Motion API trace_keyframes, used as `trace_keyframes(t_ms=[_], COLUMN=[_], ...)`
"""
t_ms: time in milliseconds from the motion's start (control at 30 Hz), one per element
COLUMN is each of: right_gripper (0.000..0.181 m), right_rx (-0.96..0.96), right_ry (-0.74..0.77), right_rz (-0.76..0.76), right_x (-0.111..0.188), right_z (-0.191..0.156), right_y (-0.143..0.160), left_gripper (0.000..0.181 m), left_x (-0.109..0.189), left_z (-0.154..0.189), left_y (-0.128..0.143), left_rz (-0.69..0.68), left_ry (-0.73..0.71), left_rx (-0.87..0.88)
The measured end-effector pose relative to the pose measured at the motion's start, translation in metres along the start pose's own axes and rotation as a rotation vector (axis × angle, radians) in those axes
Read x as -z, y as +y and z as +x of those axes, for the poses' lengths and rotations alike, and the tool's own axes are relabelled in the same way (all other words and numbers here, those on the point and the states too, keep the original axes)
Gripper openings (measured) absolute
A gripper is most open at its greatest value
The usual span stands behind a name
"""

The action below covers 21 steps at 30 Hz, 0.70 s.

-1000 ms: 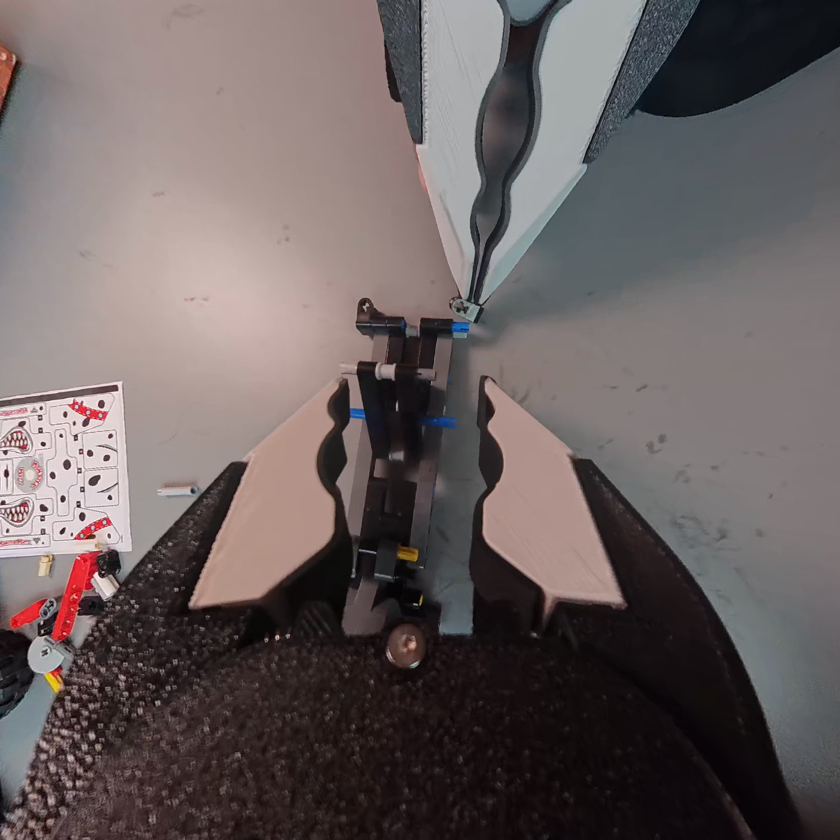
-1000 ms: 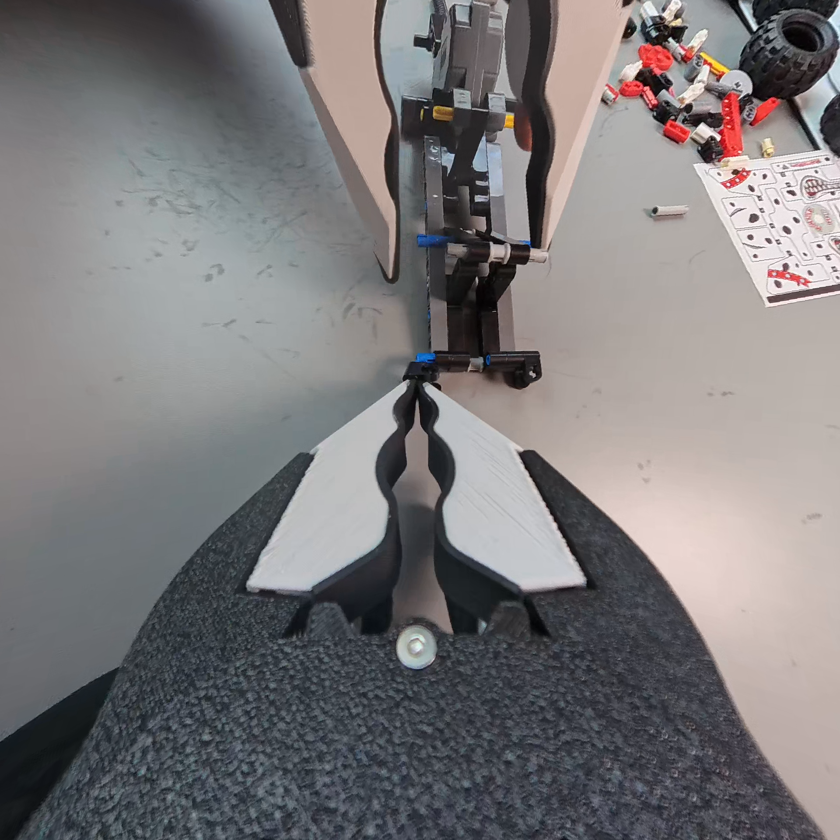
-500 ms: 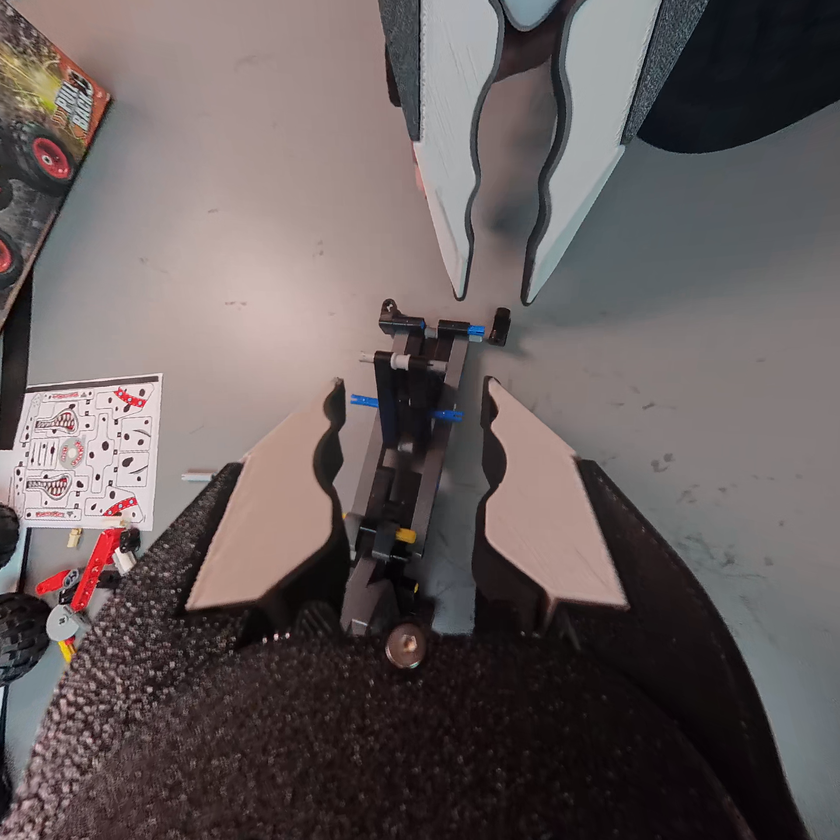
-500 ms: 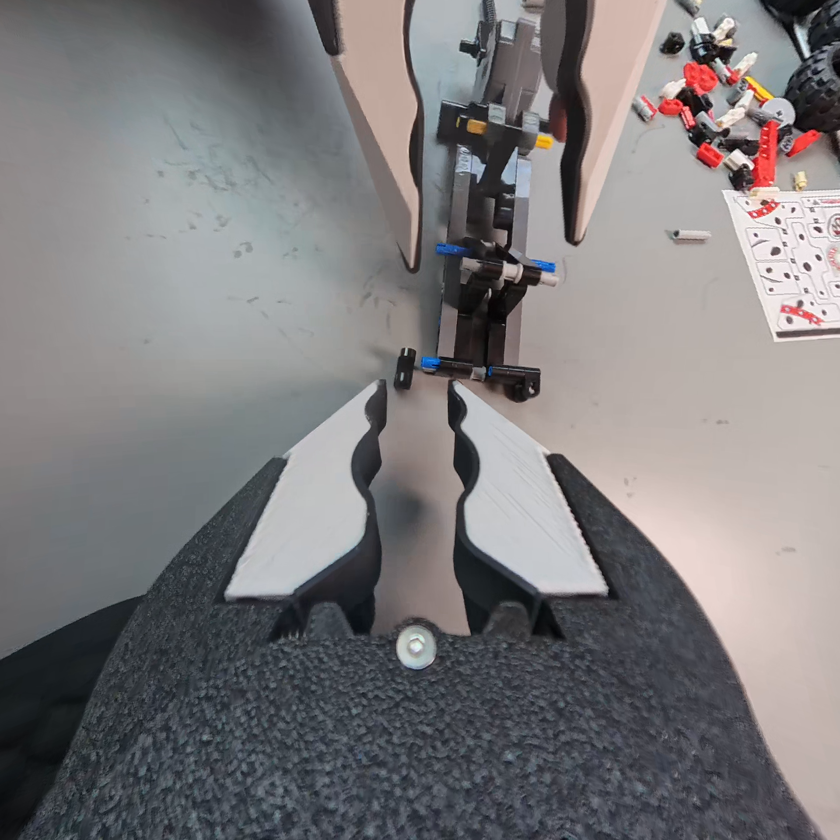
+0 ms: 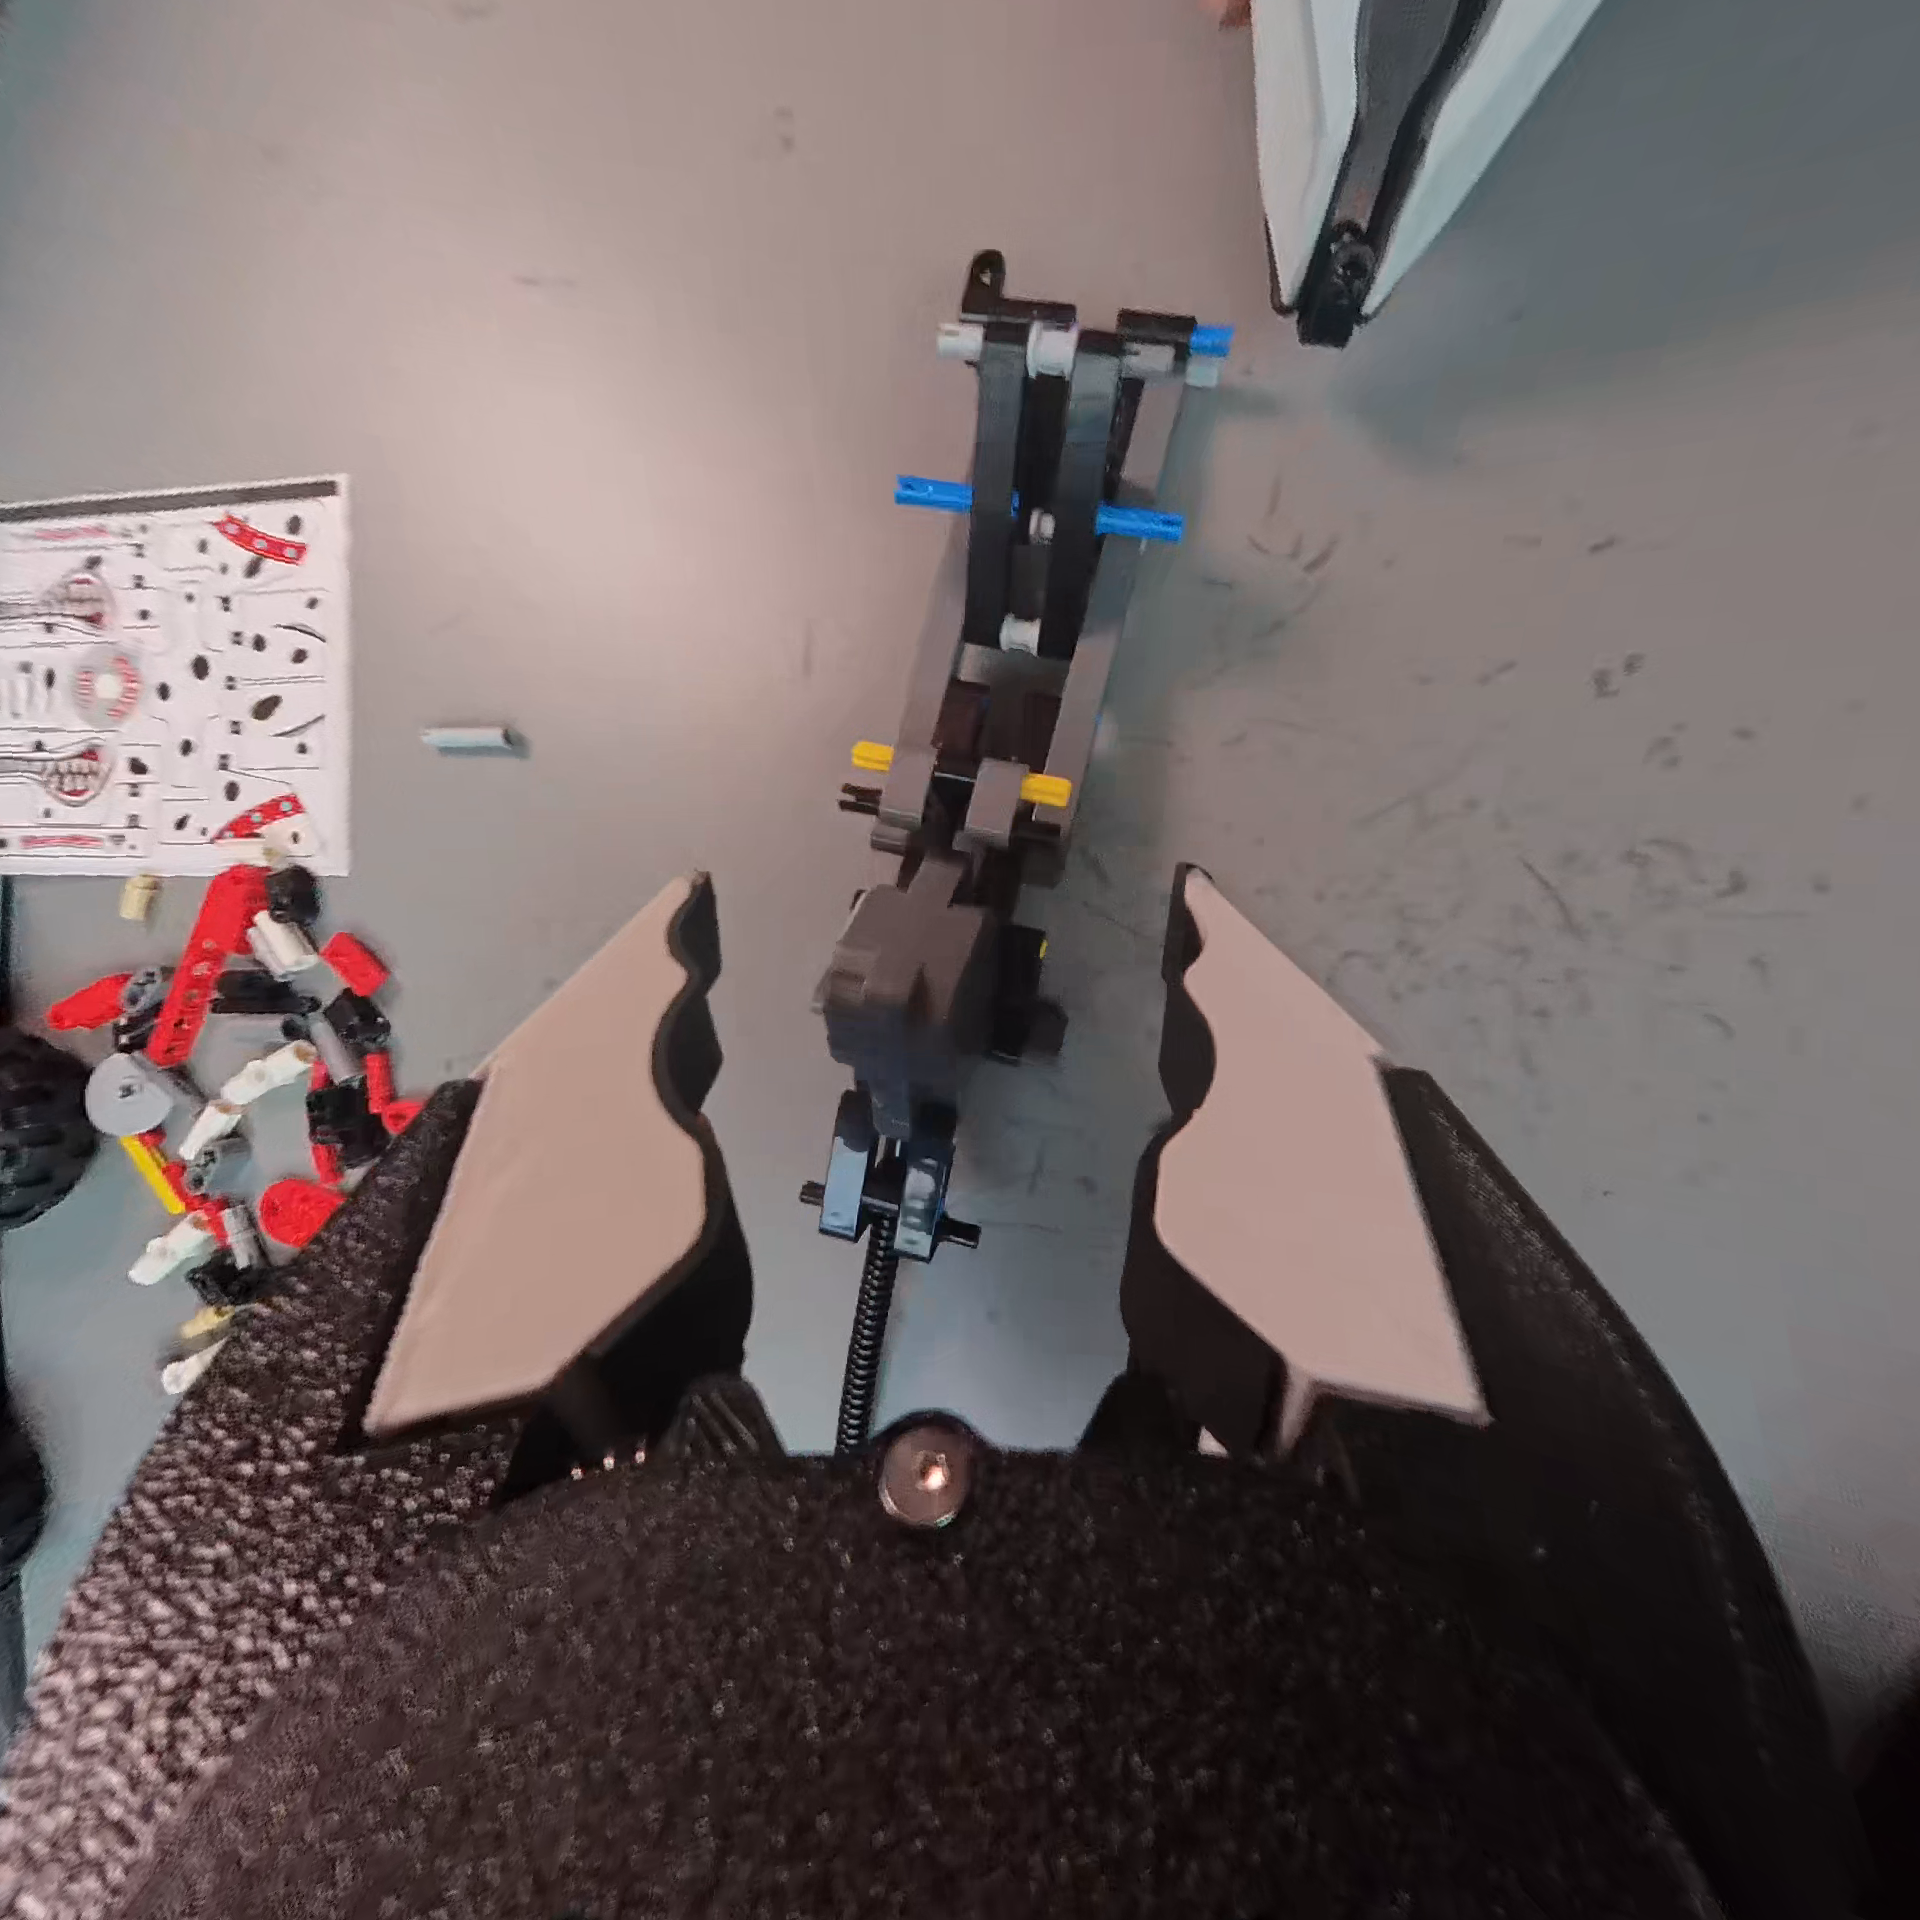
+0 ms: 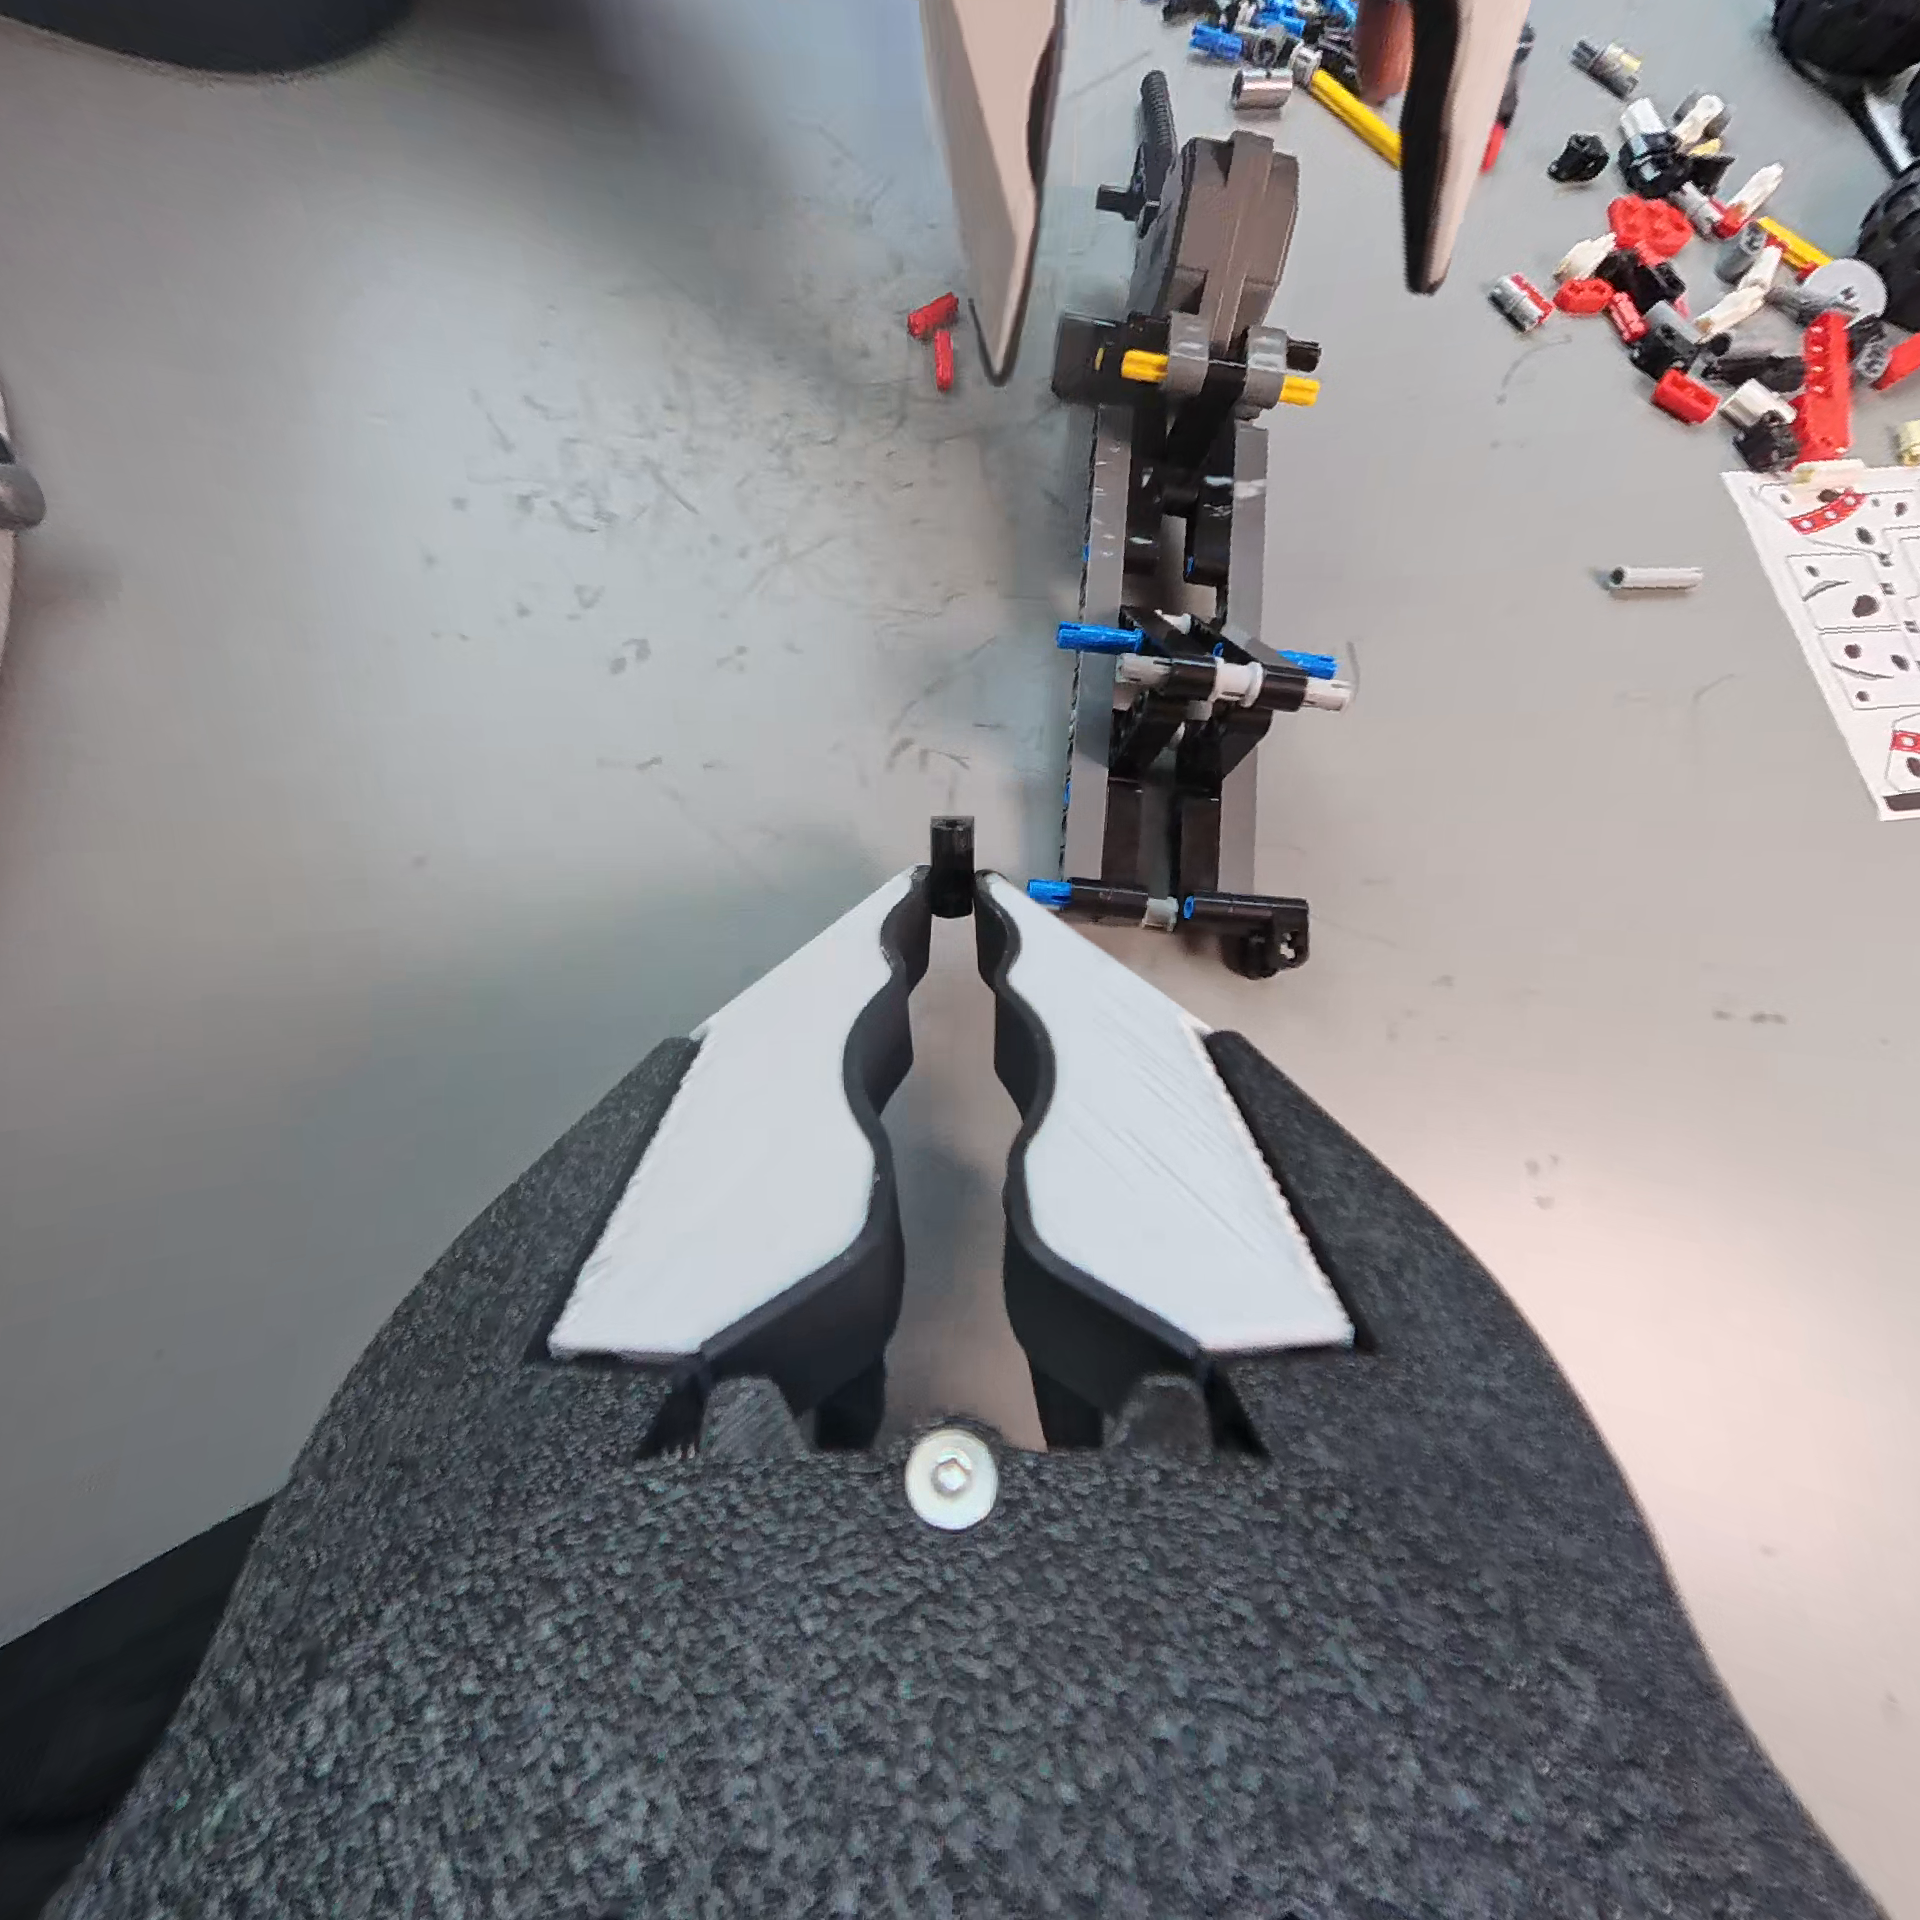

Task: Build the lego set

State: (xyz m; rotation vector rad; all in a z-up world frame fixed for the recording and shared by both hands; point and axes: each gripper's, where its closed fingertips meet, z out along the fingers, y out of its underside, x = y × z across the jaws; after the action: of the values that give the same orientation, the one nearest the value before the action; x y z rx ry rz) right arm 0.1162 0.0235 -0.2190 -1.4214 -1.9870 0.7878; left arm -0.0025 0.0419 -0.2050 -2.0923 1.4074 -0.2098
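Observation:
A long black and grey lego frame (image 5: 1023,644) with blue and yellow pins lies on the grey table, and it also shows in the right wrist view (image 6: 1174,582). My left gripper (image 5: 940,883) is open and empty, its fingers on either side of the frame's near end and apart from it. My right gripper (image 6: 951,883) is shut on a small black connector piece (image 6: 949,850), held just left of the blue pin (image 6: 1047,889) at the frame's end. In the left wrist view the right gripper (image 5: 1335,312) shows at the top right, beside the same pin (image 5: 1210,338).
A pile of loose red, black, white and grey pieces (image 5: 239,1060) lies to the left, also shown in the right wrist view (image 6: 1704,281). A sticker sheet (image 5: 166,675) lies next to it, with a small grey tube (image 5: 473,740) nearby. Two red pins (image 6: 935,327) lie apart. The grippers' ends are close to 12 centimetres from one another.
My right gripper opened, dropped the black connector beside the frame's end, then shut on it again. My left gripper drew back from the frame, which now lies free on the table.

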Motion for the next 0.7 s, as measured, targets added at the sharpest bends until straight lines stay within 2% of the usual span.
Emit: trace_keyframes(t_ms=[67,133,267,433,567,700], right_gripper=[0.008,0.008,0.008,0.008,0.008,0.008], right_rx=[-0.006,-0.011,-0.012,-0.018,-0.007,-0.012], right_ry=[0.0,-0.009,-0.008,-0.066,-0.126,-0.115], right_rz=[0.011,0.022,0.064,0.197,0.271,0.274], right_x=[-0.001,-0.001,0.006,0.025,0.039,0.042], right_z=[0.001,-0.001,-0.003,-0.014,-0.024,-0.02], right_y=[-0.002,-0.004,-0.009,-0.028,-0.036,-0.032], left_gripper=[0.081,0.044,0.042,0.042,0.042,0.042], left_x=[-0.008,-0.018,-0.014,0.039,0.071,0.069], left_z=[0.003,0.003,-0.005,-0.014,0.034,0.096], left_y=[0.004,0.009,0.005,-0.017,-0.016,0.007], left_rz=[-0.054,-0.12,-0.161,-0.1,-0.086,-0.148], left_ry=[0.048,0.076,0.113,0.067,0.129,0.18], left_rx=[-0.038,-0.083,-0.09,0.019,0.128,0.182])
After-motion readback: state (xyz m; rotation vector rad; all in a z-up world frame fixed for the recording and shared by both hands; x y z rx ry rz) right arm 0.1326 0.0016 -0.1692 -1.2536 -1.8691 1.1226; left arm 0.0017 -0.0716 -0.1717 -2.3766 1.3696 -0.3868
